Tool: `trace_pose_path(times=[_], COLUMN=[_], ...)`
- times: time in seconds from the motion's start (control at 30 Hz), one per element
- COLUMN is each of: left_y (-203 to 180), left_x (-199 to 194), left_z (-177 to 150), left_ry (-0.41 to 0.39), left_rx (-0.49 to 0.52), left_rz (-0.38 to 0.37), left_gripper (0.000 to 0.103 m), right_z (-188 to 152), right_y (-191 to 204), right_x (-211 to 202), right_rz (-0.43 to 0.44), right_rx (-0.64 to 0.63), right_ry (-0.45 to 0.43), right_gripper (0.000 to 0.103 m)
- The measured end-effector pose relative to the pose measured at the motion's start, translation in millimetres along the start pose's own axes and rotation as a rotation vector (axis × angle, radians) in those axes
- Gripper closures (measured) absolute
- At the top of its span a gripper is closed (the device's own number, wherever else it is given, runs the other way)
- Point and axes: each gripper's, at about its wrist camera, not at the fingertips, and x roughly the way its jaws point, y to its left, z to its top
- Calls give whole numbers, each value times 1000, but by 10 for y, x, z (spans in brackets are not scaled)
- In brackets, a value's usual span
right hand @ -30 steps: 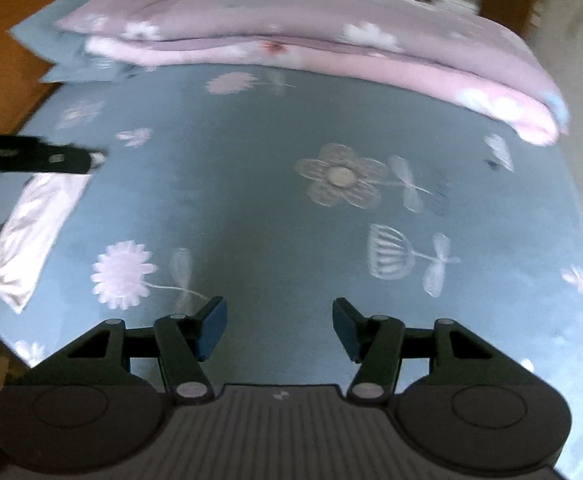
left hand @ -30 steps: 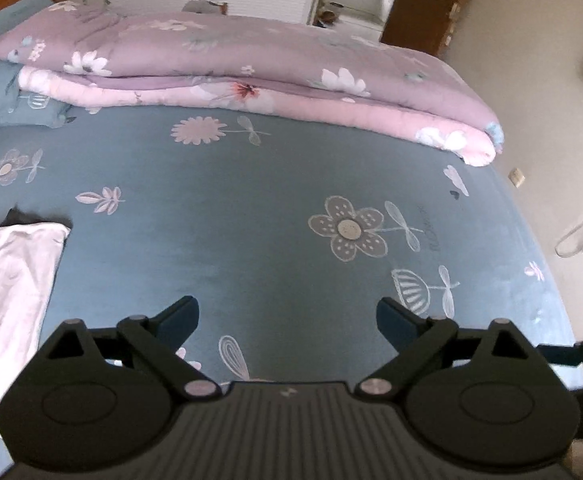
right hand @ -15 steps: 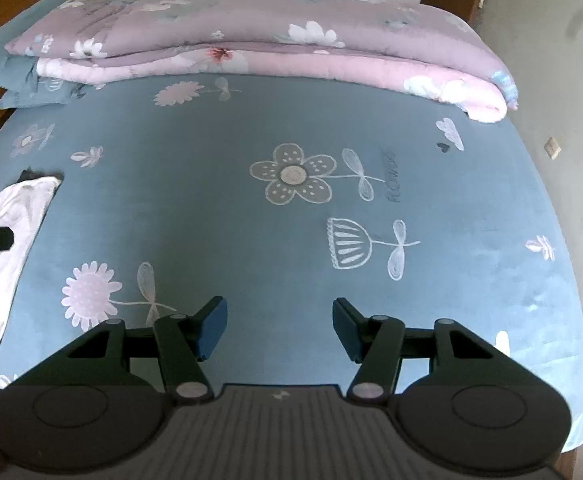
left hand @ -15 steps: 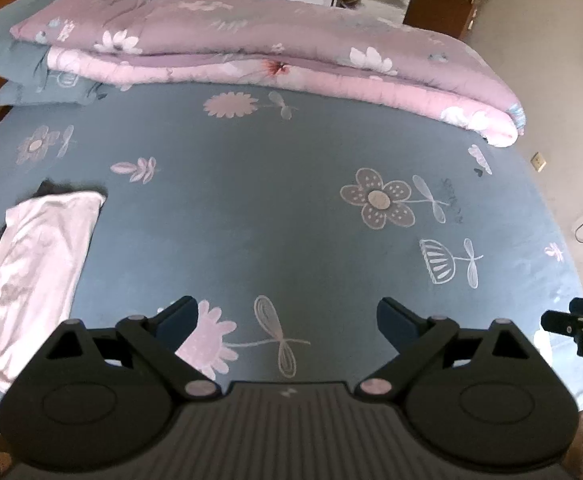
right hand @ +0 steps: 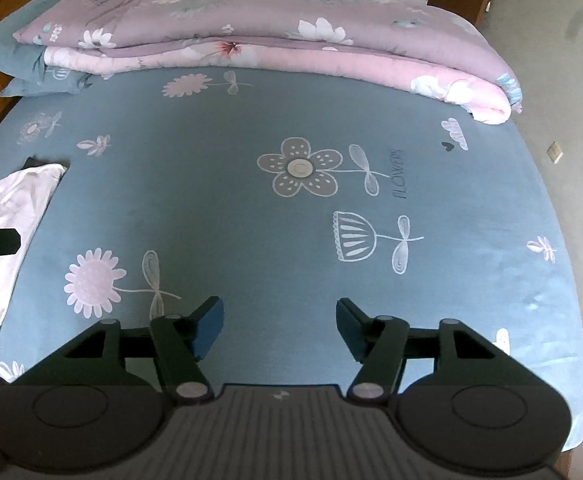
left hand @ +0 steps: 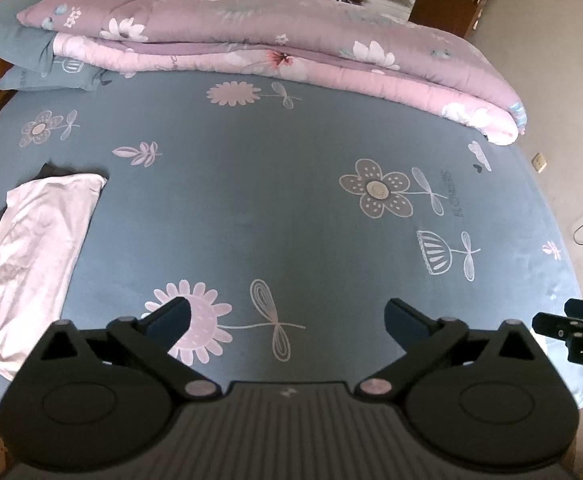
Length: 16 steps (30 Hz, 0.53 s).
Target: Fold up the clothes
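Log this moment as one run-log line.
left gripper: open, empty | right gripper: open, empty | folded white garment: on bed, left edge, over dark garment

A: Bed sheet [left hand: 275, 208] — blue-grey, printed with pink daisies, grey flowers, white line-drawn leaves.
B: Quilt [left hand: 275, 36] — mauve on top, pale pink underneath, white blossoms, one red bloom.
A: Folded garment [left hand: 35, 256] — white, faintly pink; something dark underneath it.
B: Pillows [left hand: 31, 60] — blue-grey, white line print.
A: Gripper fingers [right hand: 207, 322] — black, dark blue pads.
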Motion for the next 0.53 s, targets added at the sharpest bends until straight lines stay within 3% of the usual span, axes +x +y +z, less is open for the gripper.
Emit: trace_pose_path(times=[0.53], left_y=[-28], left_x=[9], left_z=[-69], left_ry=[9], left_rx=[16], left_rz=[25], left_gripper=[1], right_z=[-70], right_y=[31], right_x=[33], right_rz=[5], right_rx=[3], right_ry=[16], right_gripper=[36])
